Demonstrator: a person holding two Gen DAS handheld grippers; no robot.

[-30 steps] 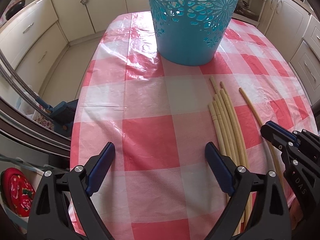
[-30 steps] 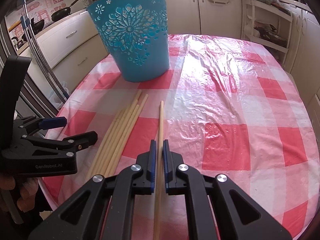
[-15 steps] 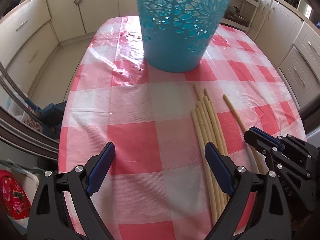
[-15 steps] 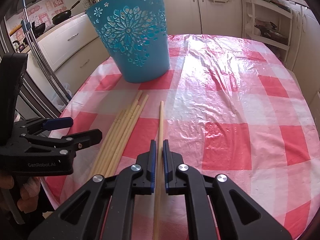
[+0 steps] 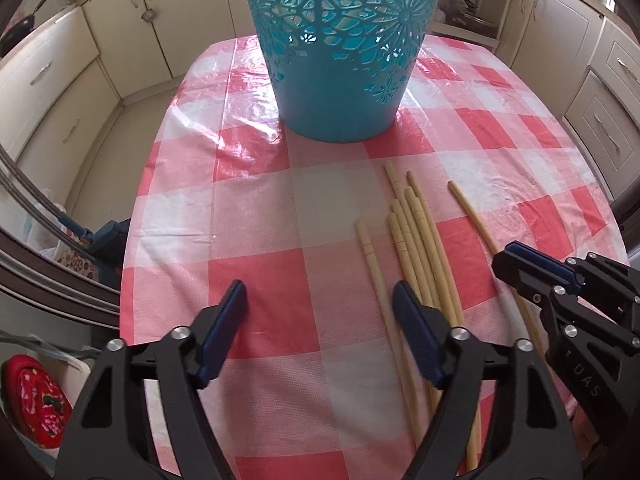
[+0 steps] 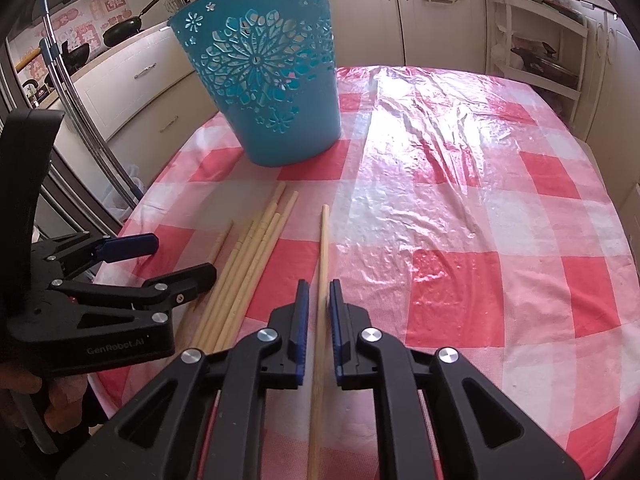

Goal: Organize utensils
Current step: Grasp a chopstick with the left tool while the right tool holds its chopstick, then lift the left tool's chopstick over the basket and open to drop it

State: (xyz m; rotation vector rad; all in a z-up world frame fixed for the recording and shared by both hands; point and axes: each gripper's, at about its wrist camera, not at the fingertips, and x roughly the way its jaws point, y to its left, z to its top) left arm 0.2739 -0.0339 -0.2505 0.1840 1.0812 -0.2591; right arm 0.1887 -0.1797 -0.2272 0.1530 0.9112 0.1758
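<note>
Landmark: blue basket, upright on the checked tablecloth.
Chopstick bundle: flat on the cloth, near the basket's base; one stray chopstick lies just beside it.
Left gripper: jaws closing around the stray stick, pads not yet pressing it.
Risk, left: the right-hand pad could snag the bundle and roll the sticks away from the basket.
Right gripper: jaws opening slightly; the single chopstick lies between the pads with gaps showing.
Risk, right: loose pads may let it slip on lifting.
</note>
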